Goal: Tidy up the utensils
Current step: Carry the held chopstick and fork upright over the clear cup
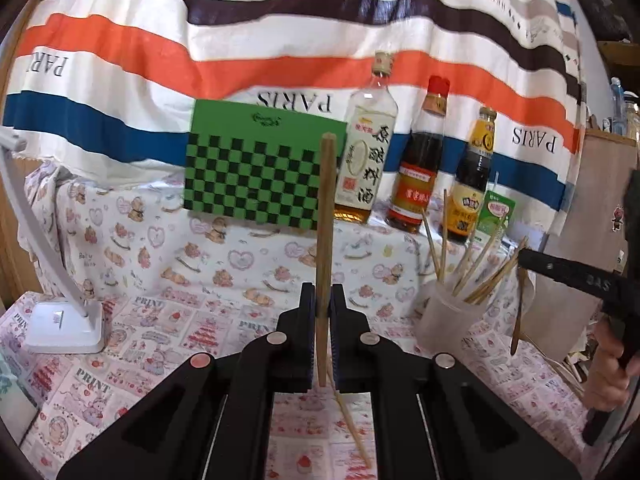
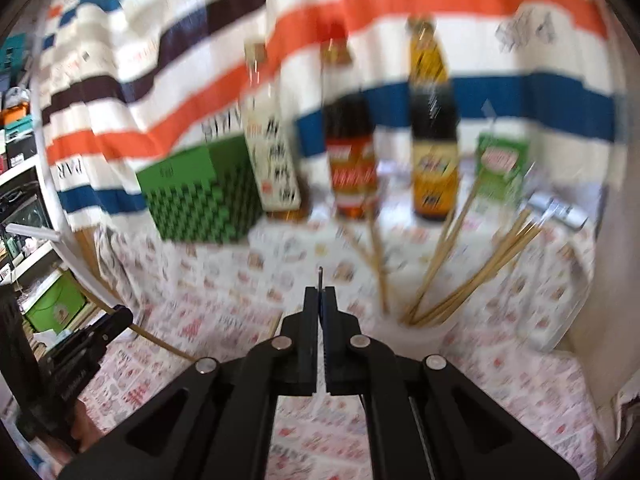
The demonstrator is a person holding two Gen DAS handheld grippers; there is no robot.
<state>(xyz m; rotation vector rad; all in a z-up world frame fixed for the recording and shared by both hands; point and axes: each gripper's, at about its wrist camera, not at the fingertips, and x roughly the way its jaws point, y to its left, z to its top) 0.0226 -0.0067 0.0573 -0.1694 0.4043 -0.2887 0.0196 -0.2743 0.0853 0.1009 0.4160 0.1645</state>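
Note:
My left gripper is shut on a wooden chopstick and holds it upright above the patterned tablecloth. A translucent cup with several chopsticks in it stands to its right; it also shows in the blurred right wrist view. My right gripper is shut on a thin dark stick seen end-on; from the left wrist view it holds a chopstick hanging down beside the cup. Another chopstick lies on the cloth under my left gripper.
A green checkered box, three sauce bottles and a green drink carton stand at the back against a striped cloth. A white lamp base sits at the left.

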